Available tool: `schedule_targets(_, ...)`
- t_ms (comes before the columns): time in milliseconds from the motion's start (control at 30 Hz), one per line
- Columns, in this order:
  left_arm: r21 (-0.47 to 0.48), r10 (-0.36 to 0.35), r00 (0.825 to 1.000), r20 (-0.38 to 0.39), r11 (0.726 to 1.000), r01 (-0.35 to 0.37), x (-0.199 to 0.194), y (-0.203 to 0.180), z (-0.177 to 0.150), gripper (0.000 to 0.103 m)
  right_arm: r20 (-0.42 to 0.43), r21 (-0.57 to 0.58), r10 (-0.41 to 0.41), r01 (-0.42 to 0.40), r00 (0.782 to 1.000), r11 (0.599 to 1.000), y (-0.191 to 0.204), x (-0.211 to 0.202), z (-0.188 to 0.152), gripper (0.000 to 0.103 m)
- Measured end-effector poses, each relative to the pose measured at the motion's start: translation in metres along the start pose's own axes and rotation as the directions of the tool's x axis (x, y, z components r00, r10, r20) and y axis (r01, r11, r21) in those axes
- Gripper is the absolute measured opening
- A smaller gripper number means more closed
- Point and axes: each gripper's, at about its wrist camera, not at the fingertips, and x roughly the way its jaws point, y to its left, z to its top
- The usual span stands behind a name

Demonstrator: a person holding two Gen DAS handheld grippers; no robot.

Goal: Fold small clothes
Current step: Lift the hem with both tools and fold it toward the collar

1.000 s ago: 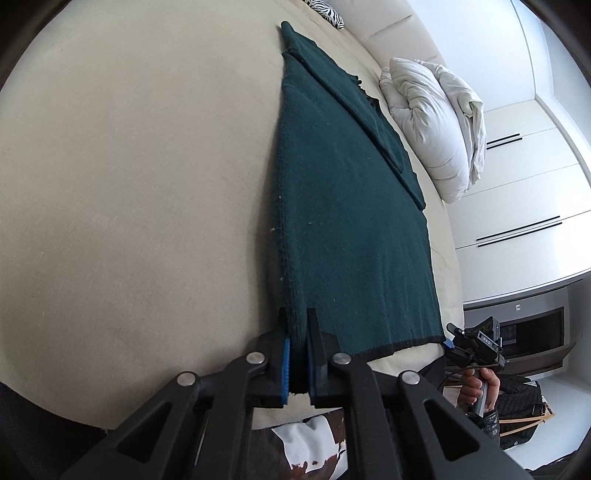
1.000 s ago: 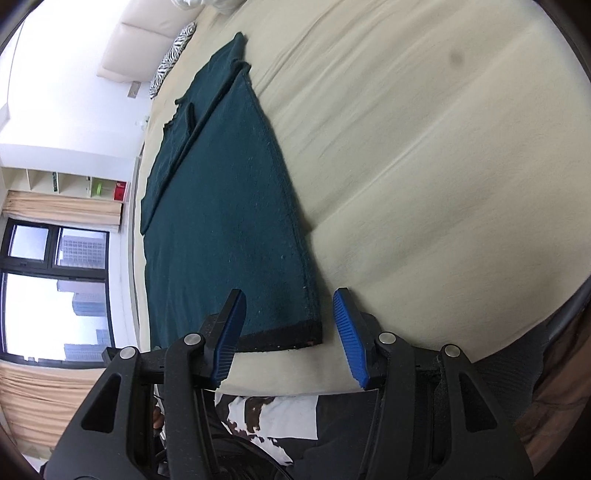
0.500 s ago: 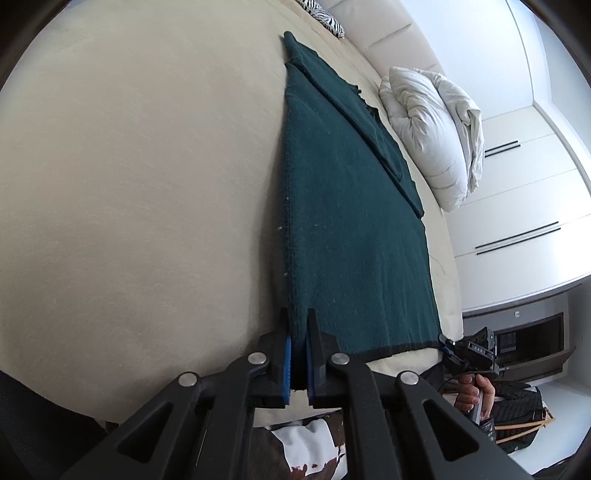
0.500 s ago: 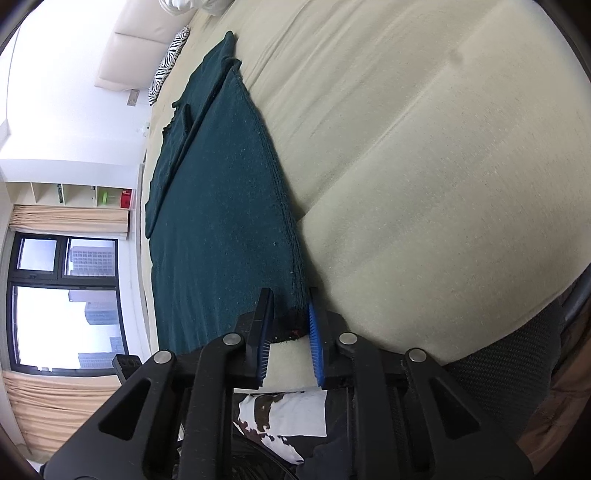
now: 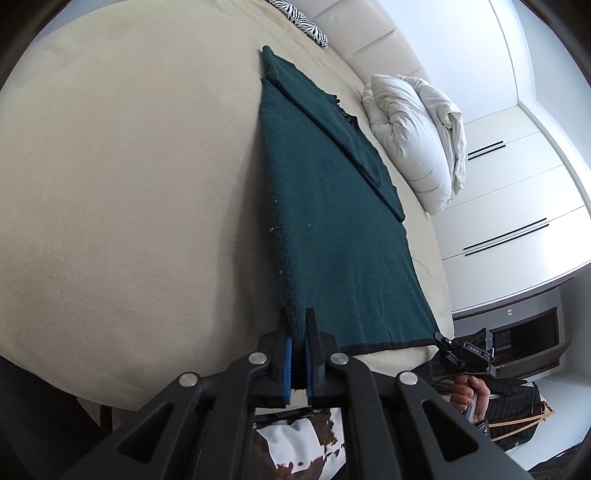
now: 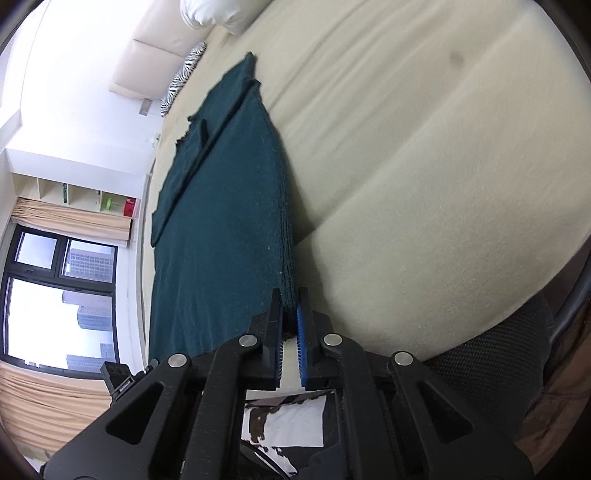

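A dark green knit garment [image 5: 325, 206] lies stretched out on a beige bed [image 5: 129, 184], its sleeve folded over the far part. My left gripper [image 5: 296, 321] is shut on the garment's near hem corner at its left edge. In the right wrist view the same garment [image 6: 221, 221] runs away from me, and my right gripper [image 6: 288, 299] is shut on the other near hem corner, at the garment's right edge. That corner is lifted slightly off the bed [image 6: 424, 166].
A white crumpled duvet [image 5: 417, 136] lies at the far right of the bed, beside white wardrobes [image 5: 517, 184]. A zebra-print pillow [image 5: 306, 26] sits by the headboard. A window [image 6: 55, 302] and curtains are on the left in the right wrist view.
My right gripper moved in and closed on the near right hem corner, then lifted it slightly. My left gripper stayed shut on the left corner.
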Motion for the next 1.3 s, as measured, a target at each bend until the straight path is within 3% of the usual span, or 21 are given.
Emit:
schedule_targets(467, 0.02, -0.107, 0.993, 0.046, 0.994, 0.106, -0.012, -0.027, 0.012, 0.005, 0.071, -0.111, 0.055, -0.047, 0.996, 0.993, 0.06, -0.028, 0.008, 0.004)
schedule_targets(700, 0.038, -0.164, 0.982, 0.095, 0.986, 0.161, -0.016, -0.041, 0.035, 0.005, 0.112, -0.144, 0.102, -0.086, 0.988, 0.986, 0.089, -0.035, 0.03, 0.004)
schedule_targets(967, 0.082, -0.21, 0.964, 0.162, 0.976, 0.199, -0.022, -0.061, 0.085, 0.005, 0.171, -0.205, 0.154, -0.118, 0.973, 0.972, 0.137, -0.037, 0.072, 0.004)
schedule_targets(1300, 0.039, -0.253, 0.944, 0.211, 0.967, 0.25, -0.002, -0.064, 0.167, 0.005, 0.238, -0.196, 0.172, -0.126, 0.956, 0.972, 0.174, -0.008, 0.154, 0.004)
